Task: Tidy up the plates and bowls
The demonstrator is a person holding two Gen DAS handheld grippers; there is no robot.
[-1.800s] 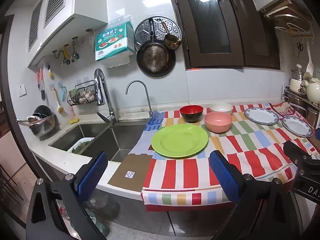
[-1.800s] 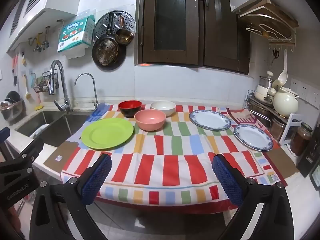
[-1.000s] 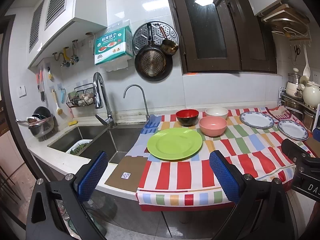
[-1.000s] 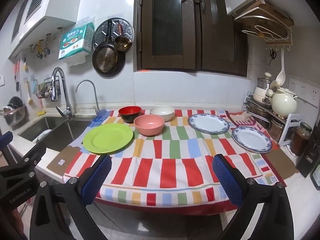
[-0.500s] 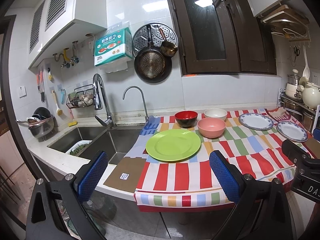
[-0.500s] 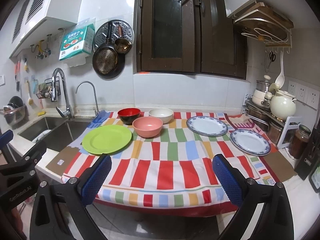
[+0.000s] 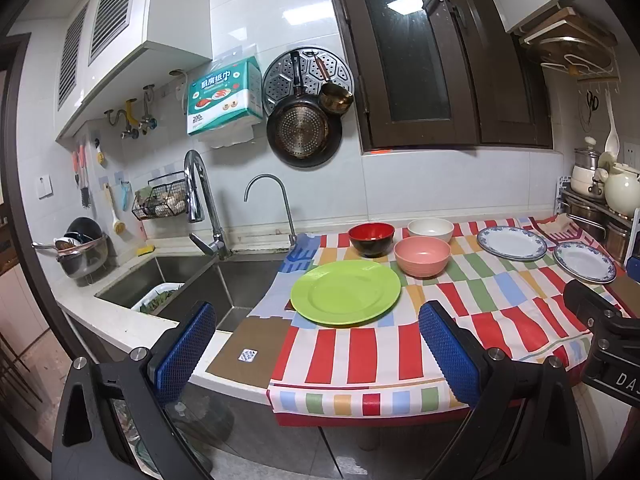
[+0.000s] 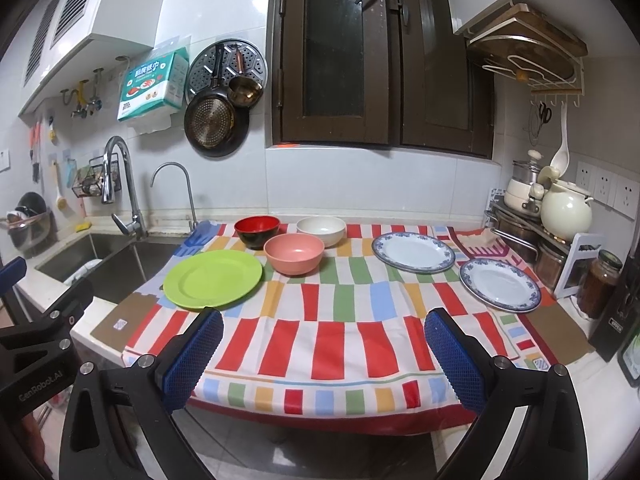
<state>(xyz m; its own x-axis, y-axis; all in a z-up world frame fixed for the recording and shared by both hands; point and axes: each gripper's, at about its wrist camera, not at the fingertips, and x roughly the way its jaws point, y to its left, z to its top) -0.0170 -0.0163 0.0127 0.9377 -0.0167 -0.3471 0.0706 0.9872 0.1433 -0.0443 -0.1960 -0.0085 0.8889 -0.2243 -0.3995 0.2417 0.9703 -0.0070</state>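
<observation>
— What do we have in front of us?

— Both tongs are held off the near edge of the counter; our left gripper (image 7: 318,350) has its blue pads spread wide with nothing between them; our right gripper (image 8: 324,358) is spread just the same, also bare.

— And the dishes?

— All on the striped cloth (image 8: 328,320); the green plate (image 8: 213,278) lies at the left end, near the sink (image 8: 116,260); just right of it sits the pink bowl (image 8: 294,253), and behind that the red-and-black bowl (image 8: 257,231) and the white bowl (image 8: 321,231) stand side by side, close to the wall.

— Are the bowls touching?

— The pink one sits very near both; we cannot tell whether the rims meet.

— The patterned ones?

— Two blue-rimmed white plates; the farther blue-rimmed plate (image 8: 413,252) lies right of the bowls; the nearer blue-rimmed plate (image 8: 499,285) sits beside it toward the right end, just apart from it.

— Same from the left camera?

— Yes; the green plate (image 7: 345,292) is nearest our left pads, with the pink bowl (image 7: 422,255) behind and to its right; nothing is stacked; each piece rests upright on the cloth on its own.
</observation>
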